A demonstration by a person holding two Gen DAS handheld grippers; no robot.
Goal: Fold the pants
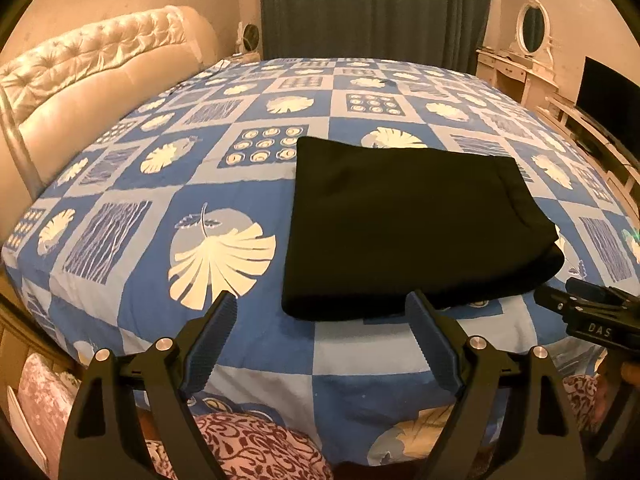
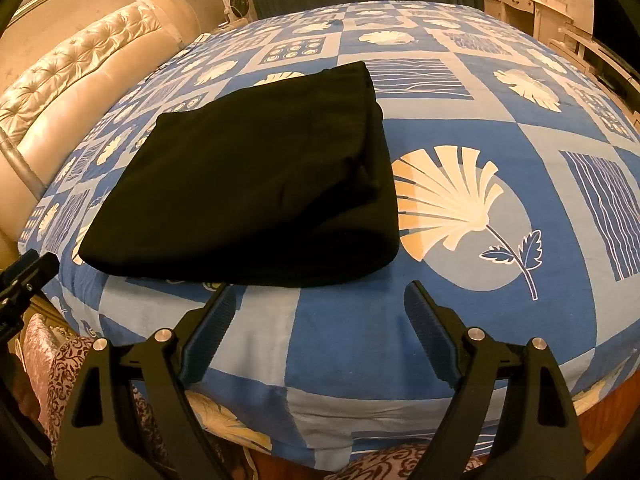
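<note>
Left wrist view is showing the pants point(image 1: 404, 224) lying folded into a compact black rectangle on the bed point(image 1: 200, 184), near its front edge. The left gripper point(image 1: 320, 312) is hovering just short of that edge, jaws spread wide and carrying nothing. The right gripper point(image 2: 316, 300) is standing likewise, wide and empty, its left finger point(image 2: 218, 312) overlapping the fold in the picture; contact cannot be told. Judgement: both tools are sitting clear because the folding looks complete or nearly so, leaving at most a check.

Right wrist view is exposing the stacked layers at the bundle's right side, which the left view is giving only at a slant. Left view alone is taking in the dresser point(image 1: 516, 64) and screen point(image 1: 608, 88).
</note>
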